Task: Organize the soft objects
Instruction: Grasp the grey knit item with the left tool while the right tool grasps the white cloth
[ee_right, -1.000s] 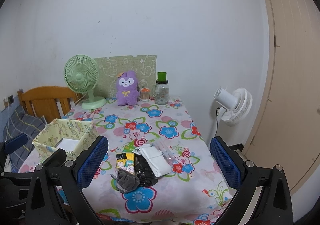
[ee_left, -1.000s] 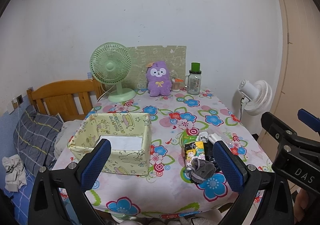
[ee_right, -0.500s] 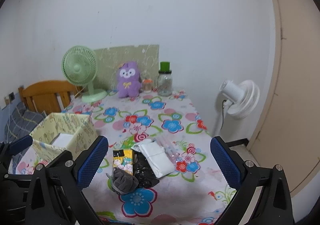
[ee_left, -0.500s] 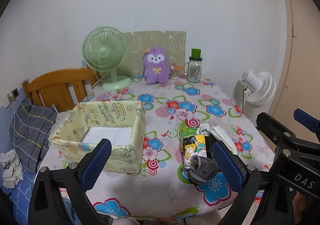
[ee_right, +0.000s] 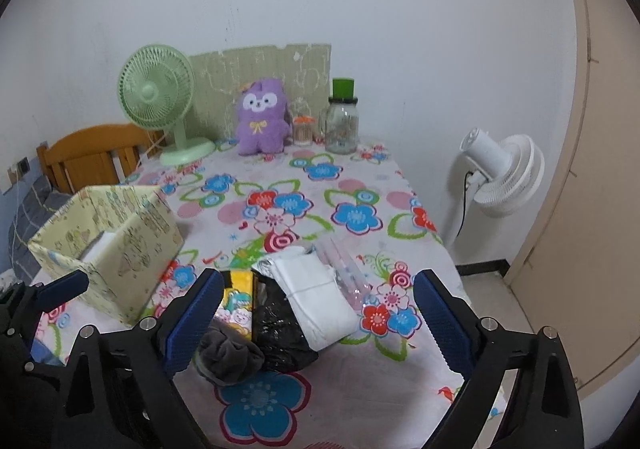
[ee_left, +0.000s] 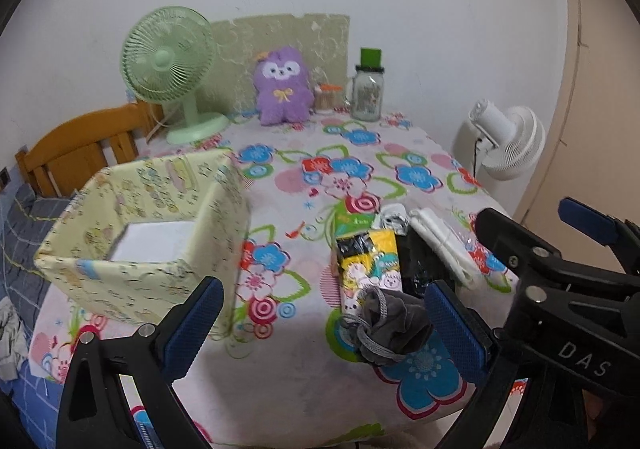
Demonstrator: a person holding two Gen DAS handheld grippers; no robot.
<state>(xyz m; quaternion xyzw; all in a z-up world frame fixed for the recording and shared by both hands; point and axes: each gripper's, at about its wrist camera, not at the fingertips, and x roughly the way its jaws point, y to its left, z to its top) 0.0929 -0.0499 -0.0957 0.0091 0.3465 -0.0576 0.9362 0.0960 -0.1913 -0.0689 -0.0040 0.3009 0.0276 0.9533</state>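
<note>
A pile of soft items lies near the table's front edge: a grey drawstring pouch [ee_left: 386, 325] [ee_right: 230, 359], a yellow cartoon packet [ee_left: 370, 261] [ee_right: 236, 305], a black plastic bag [ee_right: 282, 329], a white folded cloth [ee_right: 316, 293] [ee_left: 440, 245] and a green packet [ee_left: 354, 219]. A pale yellow fabric box [ee_left: 148, 225] [ee_right: 108, 237] stands open at the left with a white item inside. My left gripper [ee_left: 320, 325] is open, above the front edge between box and pile. My right gripper [ee_right: 316, 325] is open, just before the pile.
At the back stand a green desk fan [ee_left: 172, 69], a purple plush [ee_left: 284, 85], a small jar [ee_right: 303, 130] and a green-lidded glass jar [ee_left: 368, 89]. A wooden chair [ee_left: 80, 145] and bedding are at the left, a white floor fan [ee_right: 504, 173] and a door at the right.
Both grippers have moved forward and down toward the table; the box and the pile look larger and closer. Both stay open. Nothing on the table has moved.
</note>
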